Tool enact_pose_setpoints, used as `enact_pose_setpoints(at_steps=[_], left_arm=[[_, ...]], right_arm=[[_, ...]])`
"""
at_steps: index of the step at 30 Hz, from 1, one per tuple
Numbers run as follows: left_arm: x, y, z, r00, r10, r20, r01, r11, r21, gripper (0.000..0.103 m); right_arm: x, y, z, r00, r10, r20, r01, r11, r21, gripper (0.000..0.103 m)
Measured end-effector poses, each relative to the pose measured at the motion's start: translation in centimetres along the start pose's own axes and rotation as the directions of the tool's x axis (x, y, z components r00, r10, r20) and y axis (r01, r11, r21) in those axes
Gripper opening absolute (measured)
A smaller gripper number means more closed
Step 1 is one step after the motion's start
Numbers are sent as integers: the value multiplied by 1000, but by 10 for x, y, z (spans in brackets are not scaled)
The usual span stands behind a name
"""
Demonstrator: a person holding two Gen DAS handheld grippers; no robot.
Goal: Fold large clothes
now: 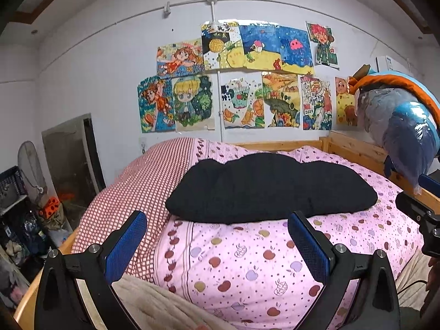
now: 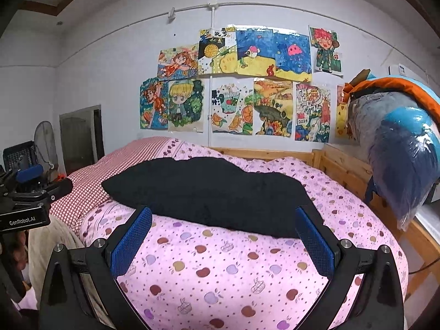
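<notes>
A black garment lies folded in a flat oblong on the pink apple-print quilt of the bed; it also shows in the right wrist view. My left gripper is open and empty, held above the quilt just short of the garment's near edge. My right gripper is open and empty, its fingertips level with the garment's near edge. Both grippers have blue pads. The right gripper's body shows at the right edge of the left wrist view, and the left gripper's body shows at the left of the right wrist view.
A red checked blanket lies left of the quilt. A beige blanket lies at the near left. A wooden bed rail runs along the right, with plastic-wrapped bedding piled on it. Clutter, a fan and crates stand at left.
</notes>
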State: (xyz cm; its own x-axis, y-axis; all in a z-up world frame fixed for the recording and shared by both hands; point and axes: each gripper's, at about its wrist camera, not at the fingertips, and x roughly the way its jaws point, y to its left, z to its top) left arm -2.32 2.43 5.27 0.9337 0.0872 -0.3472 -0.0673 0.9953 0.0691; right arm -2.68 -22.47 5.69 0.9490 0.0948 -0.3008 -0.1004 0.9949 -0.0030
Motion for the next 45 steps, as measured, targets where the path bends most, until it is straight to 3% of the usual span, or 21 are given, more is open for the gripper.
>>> enact_pose_setpoints(at_steps=[20,45], left_arm=[[43,1,-18,994,6,-106,-8,1000,-12,103],[40,-2,-15,995,15,-97,-16,1000,-10,103]], right_arm=[[40,-10,-22,993,-2,-116,4,1000,21,101],[43,-1,-24,994,3,-112,0,1000,26,101]])
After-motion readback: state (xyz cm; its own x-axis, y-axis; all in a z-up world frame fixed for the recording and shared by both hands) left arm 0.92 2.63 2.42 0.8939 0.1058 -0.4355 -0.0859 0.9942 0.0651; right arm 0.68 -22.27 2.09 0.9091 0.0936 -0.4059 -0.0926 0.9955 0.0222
